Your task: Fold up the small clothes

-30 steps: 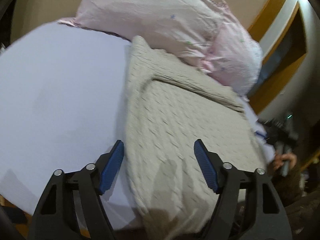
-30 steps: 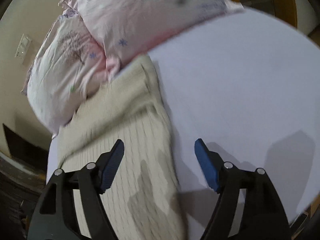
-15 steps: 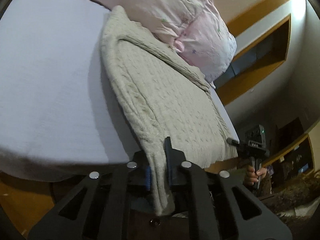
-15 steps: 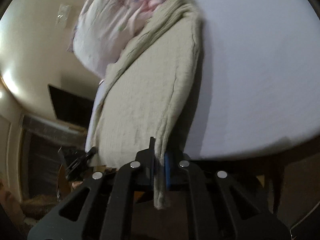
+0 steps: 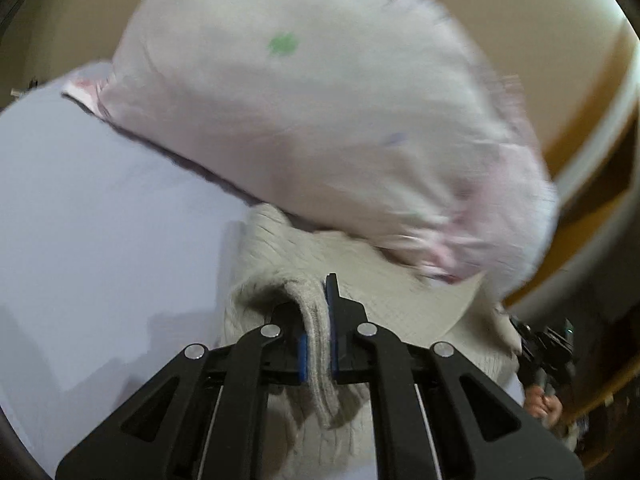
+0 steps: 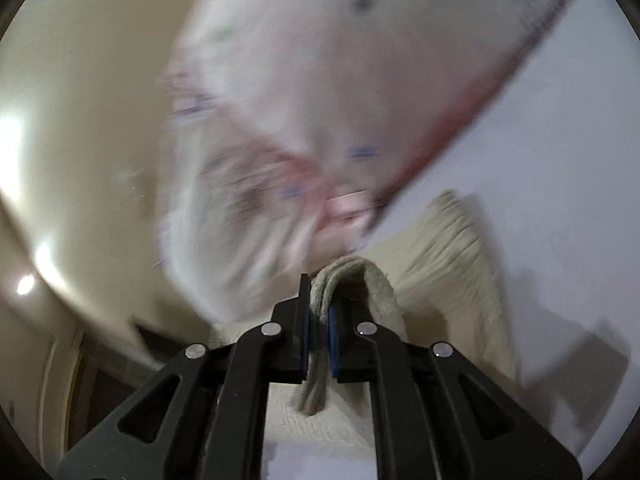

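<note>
A beige cable-knit sweater lies on a bed with a pale lilac sheet. My left gripper is shut on its hem edge, which folds over the jaws and hangs toward the camera. My right gripper is shut on the other hem corner of the sweater, draped the same way. Both grippers hold the hem up over the sweater's far part, near the pillows. The views are blurred by motion.
Pink patterned pillows lie just beyond the sweater, also in the right wrist view. A beige wall and wooden trim stand behind. The right gripper and hand show in the left view.
Both grippers closed on the sweater's hem at the bed edge, then carried it forward toward the pillows. The pillows now fill much of both views.
</note>
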`<state>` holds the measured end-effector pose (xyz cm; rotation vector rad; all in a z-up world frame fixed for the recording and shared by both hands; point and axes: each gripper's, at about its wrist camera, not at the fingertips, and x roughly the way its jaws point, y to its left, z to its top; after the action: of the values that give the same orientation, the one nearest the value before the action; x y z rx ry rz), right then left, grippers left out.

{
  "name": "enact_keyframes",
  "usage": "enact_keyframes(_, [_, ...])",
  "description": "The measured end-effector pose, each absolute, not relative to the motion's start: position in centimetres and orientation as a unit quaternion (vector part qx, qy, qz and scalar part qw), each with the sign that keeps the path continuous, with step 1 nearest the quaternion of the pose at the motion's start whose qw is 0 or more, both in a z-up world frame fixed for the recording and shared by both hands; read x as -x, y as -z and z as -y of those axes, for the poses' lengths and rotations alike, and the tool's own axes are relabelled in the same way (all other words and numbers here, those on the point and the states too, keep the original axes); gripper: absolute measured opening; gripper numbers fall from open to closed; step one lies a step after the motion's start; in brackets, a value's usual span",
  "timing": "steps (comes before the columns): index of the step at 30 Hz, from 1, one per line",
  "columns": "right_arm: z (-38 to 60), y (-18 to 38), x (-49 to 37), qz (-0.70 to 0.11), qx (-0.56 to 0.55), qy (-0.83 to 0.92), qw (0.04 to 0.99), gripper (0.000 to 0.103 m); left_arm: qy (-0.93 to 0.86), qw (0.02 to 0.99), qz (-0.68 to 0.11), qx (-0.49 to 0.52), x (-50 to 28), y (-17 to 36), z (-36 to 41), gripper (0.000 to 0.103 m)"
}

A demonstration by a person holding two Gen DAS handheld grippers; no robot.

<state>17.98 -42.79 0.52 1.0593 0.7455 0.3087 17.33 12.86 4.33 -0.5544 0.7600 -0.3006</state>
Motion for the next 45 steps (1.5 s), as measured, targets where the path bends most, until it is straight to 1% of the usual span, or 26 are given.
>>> enact_keyframes(3, [42.9,1.3,-19.7,-0.352,-0.522,-0.127,0.767,0.007,0.130,0.863,-0.392,0.292,-20.7,-2.2,-13.0,0.007])
enact_keyframes(4, [43.3,1.5,-20.2,-0.344,-0.539,-0.125,0.759,0.010,0.130,0.860,-0.394,0.299,-21.2,-1.9,-13.1,0.007])
enact_keyframes(5, [43.6,1.8,-20.8,-0.336,-0.556,-0.122,0.751,0.017,0.136,0.853,-0.395,0.313,-21.4,-1.7,-13.3,0.007])
enact_keyframes(6, [44.1,2.0,-21.2,-0.328,-0.573,-0.124,0.741,0.028,0.143,0.847,-0.396,0.326,-21.1,-1.7,-13.8,0.007])
enact_keyframes(7, [44.3,2.3,-21.8,-0.318,-0.589,-0.130,0.731,0.055,0.149,0.839,-0.397,0.341,-21.2,-1.8,-14.2,0.012])
enact_keyframes(8, [44.1,2.5,-22.4,-0.312,-0.593,-0.128,0.731,0.067,0.160,0.829,-0.397,0.359,-21.2,-1.8,-14.8,0.014])
enact_keyframes(9, [44.1,2.1,-22.6,-0.305,-0.587,-0.121,0.740,0.070,0.167,0.825,-0.397,0.366,-21.1,-2.1,-15.1,0.025])
enact_keyframes(10, [44.0,1.5,-22.9,-0.301,-0.571,-0.115,0.755,0.077,0.169,0.826,-0.393,0.367,-20.9,-2.4,-15.3,0.048])
enact_keyframes(11, [43.7,1.0,-23.2,-0.300,-0.560,-0.117,0.763,0.083,0.164,0.837,-0.378,0.360,-20.2,-3.1,-15.7,0.062])
enact_keyframes(12, [43.5,0.6,-22.8,-0.302,-0.549,-0.124,0.770,0.084,0.154,0.850,-0.359,0.352,-19.4,-3.9,-16.1,0.088])
enact_keyframes(13, [43.4,0.3,-22.8,-0.303,-0.542,-0.129,0.773,0.085,0.148,0.860,-0.346,0.345,-19.0,-4.3,-16.3,0.092])
enact_keyframes(15, [43.1,-0.2,-22.6,-0.308,-0.526,-0.132,0.782,0.089,0.158,0.867,-0.341,0.328,-18.0,-5.0,-16.5,0.092])
enact_keyframes(18, [42.7,-0.6,-21.5,-0.315,-0.501,-0.136,0.794,0.093,0.162,0.862,-0.371,0.304,-17.2,-4.3,-16.4,0.090])
enact_keyframes(22, [42.1,-0.6,-20.6,-0.331,-0.486,-0.141,0.797,0.093,0.173,0.837,-0.435,0.284,-16.8,-2.1,-15.3,0.072])
enact_keyframes(23, [41.7,-0.7,-20.7,-0.333,-0.484,-0.143,0.796,0.093,0.176,0.829,-0.452,0.278,-16.7,-1.4,-14.7,0.071])
enact_keyframes(25, [41.8,-0.9,-20.1,-0.335,-0.483,-0.151,0.795,0.094,0.183,0.830,-0.455,0.265,-16.1,-1.1,-13.9,0.063])
enact_keyframes(27, [41.7,-1.1,-19.7,-0.335,-0.483,-0.160,0.793,0.094,0.184,0.825,-0.453,0.283,-15.7,-0.7,-13.7,0.059])
enact_keyframes(28, [41.5,-1.3,-19.6,-0.334,-0.483,-0.165,0.792,0.095,0.186,0.820,-0.454,0.296,-15.6,-0.3,-13.6,0.043])
enact_keyframes(29, [41.5,-1.4,-19.4,-0.335,-0.483,-0.169,0.791,0.095,0.187,0.807,-0.462,0.318,-15.6,0.4,-13.4,0.031])
enact_keyframes(30, [41.5,-1.5,-19.3,-0.335,-0.483,-0.173,0.790,0.095,0.189,0.794,-0.467,0.339,-15.6,1.1,-13.4,0.022])
enact_keyframes(31, [41.5,-1.6,-19.1,-0.336,-0.482,-0.178,0.789,0.095,0.193,0.785,-0.460,0.366,-15.5,1.5,-13.4,0.019])
enact_keyframes(34, [42.0,-2.1,-18.4,-0.333,-0.483,-0.185,0.789,0.095,0.209,0.777,-0.443,0.396,-15.6,0.3,-13.0,0.017])
enact_keyframes(37, [43.3,-3.3,-17.3,-0.315,-0.480,-0.188,0.797,0.095,0.265,0.773,-0.401,0.413,-15.9,-3.2,-10.8,0.016])
enact_keyframes(40, [44.7,-4.3,-15.7,-0.292,-0.472,-0.182,0.811,0.095,0.342,0.769,-0.367,0.396,-16.9,-7.2,-4.8,0.016])
enact_keyframes(41, [45.1,-4.6,-15.1,-0.287,-0.469,-0.178,0.816,0.095,0.378,0.763,-0.360,0.381,-17.5,-8.4,-1.4,0.016])
enact_keyframes(45, [47.0,-4.8,-13.2,-0.279,-0.454,-0.138,0.835,0.095,0.438,0.758,-0.387,0.290,-19.4,-8.7,11.9,0.017])
